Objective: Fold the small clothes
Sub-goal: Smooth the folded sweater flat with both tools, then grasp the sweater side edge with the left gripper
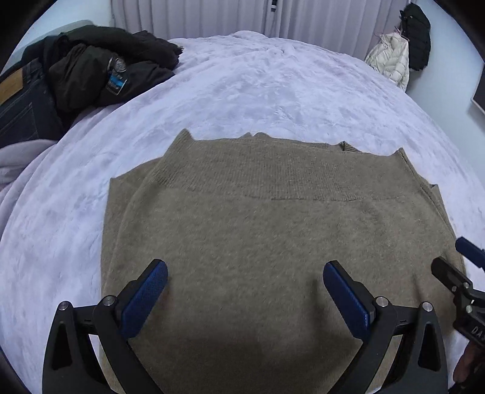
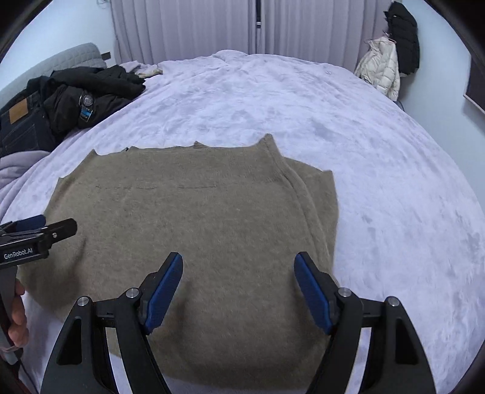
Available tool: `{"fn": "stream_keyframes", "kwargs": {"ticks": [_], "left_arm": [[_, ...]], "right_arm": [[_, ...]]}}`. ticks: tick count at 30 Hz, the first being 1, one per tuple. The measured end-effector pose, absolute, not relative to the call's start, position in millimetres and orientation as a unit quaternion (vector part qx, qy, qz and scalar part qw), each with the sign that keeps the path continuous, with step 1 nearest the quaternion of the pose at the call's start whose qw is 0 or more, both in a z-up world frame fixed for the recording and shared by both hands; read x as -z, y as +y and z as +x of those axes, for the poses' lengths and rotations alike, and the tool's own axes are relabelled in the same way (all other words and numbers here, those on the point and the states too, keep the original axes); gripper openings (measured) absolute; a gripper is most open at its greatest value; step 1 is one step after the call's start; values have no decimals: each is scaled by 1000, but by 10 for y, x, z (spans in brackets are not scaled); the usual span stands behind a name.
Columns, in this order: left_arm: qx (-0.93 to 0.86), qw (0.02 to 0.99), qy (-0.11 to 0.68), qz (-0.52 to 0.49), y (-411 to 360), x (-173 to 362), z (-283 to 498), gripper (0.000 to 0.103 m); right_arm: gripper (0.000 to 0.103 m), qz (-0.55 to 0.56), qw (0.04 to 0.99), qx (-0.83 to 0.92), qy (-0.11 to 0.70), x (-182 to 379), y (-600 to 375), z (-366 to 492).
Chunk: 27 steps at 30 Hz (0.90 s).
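A tan knit sweater (image 1: 272, 230) lies folded flat on the pale lilac bedspread (image 1: 257, 91), its ribbed band at the far edge. My left gripper (image 1: 245, 269) hovers over the sweater's near left part, open, nothing between its blue pads. In the right wrist view the same sweater (image 2: 188, 218) fills the middle. My right gripper (image 2: 238, 262) stands open above the sweater's near right part, holding nothing. Each gripper shows at the edge of the other's view: the right one (image 1: 460, 272) and the left one (image 2: 39, 230), with a hand below it.
A heap of dark clothes (image 1: 100, 69) and blue jeans (image 1: 18, 112) lies at the bed's far left. A cream puffer jacket (image 2: 380, 66) and a black coat (image 2: 404, 36) hang at the far right by the curtains (image 2: 188, 27). Bare bedspread (image 2: 409, 212) surrounds the sweater.
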<state>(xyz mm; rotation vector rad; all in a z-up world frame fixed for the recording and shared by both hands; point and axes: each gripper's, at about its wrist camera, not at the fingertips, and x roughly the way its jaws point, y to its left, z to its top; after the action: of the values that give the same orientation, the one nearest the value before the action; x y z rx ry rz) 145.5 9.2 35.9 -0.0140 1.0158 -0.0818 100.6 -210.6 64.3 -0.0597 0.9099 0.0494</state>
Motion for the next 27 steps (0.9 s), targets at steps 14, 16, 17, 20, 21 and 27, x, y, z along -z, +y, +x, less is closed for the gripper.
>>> {"fn": "stream_keyframes", "kwargs": {"ticks": [14, 16, 17, 20, 21, 27], "left_arm": [[32, 861, 507, 2, 120, -104, 1855, 103], [33, 861, 507, 4, 149, -109, 1843, 103], [34, 861, 508, 5, 165, -111, 1834, 103], [27, 858, 513, 3, 311, -169, 1759, 103], [25, 859, 511, -6, 405, -214, 1697, 103], [18, 854, 506, -123, 1361, -236, 1321, 103]], "right_arm": [[79, -44, 877, -8, 478, -296, -2087, 1692], [79, -29, 879, 5, 475, -312, -2219, 1686], [79, -23, 880, 13, 474, -323, -2273, 1664], [79, -9, 881, 22, 473, -372, -2383, 1553], [79, -10, 882, 26, 470, -406, -2387, 1488], [81, -13, 906, 15, 423, -702, -2326, 931]]}}
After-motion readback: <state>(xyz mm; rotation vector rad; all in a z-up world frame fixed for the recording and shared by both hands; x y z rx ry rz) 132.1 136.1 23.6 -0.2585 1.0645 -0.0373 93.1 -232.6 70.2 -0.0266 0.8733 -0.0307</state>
